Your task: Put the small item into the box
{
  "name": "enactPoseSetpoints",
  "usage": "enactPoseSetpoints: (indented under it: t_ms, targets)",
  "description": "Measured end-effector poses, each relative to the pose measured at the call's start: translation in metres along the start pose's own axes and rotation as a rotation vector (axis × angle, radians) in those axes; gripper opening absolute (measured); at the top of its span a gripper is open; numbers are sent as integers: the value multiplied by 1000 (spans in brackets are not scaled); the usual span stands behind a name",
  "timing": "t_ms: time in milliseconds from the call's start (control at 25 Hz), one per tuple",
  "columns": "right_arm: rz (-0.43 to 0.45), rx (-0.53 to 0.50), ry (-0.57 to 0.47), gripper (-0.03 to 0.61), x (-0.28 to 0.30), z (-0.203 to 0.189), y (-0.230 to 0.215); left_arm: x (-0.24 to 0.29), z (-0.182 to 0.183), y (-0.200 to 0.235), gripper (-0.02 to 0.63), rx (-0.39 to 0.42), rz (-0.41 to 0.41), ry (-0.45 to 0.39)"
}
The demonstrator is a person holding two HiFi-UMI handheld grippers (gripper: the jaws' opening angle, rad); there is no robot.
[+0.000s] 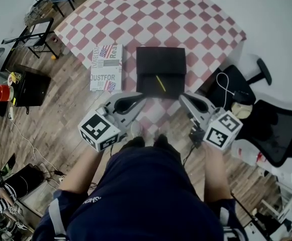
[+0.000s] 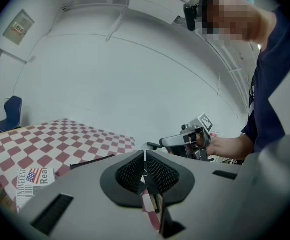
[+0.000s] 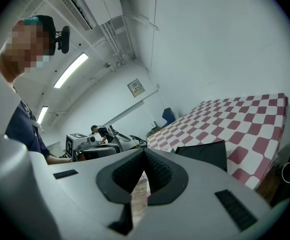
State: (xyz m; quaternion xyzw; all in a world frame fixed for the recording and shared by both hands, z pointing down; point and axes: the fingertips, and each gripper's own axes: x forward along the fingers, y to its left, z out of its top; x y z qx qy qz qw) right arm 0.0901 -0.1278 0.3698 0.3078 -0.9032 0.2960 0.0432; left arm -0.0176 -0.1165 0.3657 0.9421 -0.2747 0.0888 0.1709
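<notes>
Yellow against black, the small yellow stick (image 1: 160, 83) lies on the flat black box (image 1: 161, 59), which sits at the middle of the near edge of the red-and-white checked table (image 1: 196, 29). Whether the stick rests inside the box or on a folded-out flap I cannot tell. Its long axis runs from far-left to near-right, mostly pointing away from the person. It lies just beyond and between the two tools. The left hand-held gripper (image 1: 138, 99) and the right hand-held gripper (image 1: 184, 98) are both held at the near edge, each with its jaws pressed together and nothing between them. The stick's near end leans toward the right one, so I judge that one slightly nearer. It would need to open and close across the stick, not along it. A white printed book (image 1: 105, 67) lies just left of the box, out of the way.
</notes>
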Motion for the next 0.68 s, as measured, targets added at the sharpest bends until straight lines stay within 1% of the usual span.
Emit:
enactPoseSetpoints:
  t_ms: [320,680]
  targets:
    - [7,-5,32,15,8,-8,8,-9,-5,-1,41,-25,16,-1]
    - [3,-6,71,15,14,-18,11,-15,-6,-1,41,-8,15,-8]
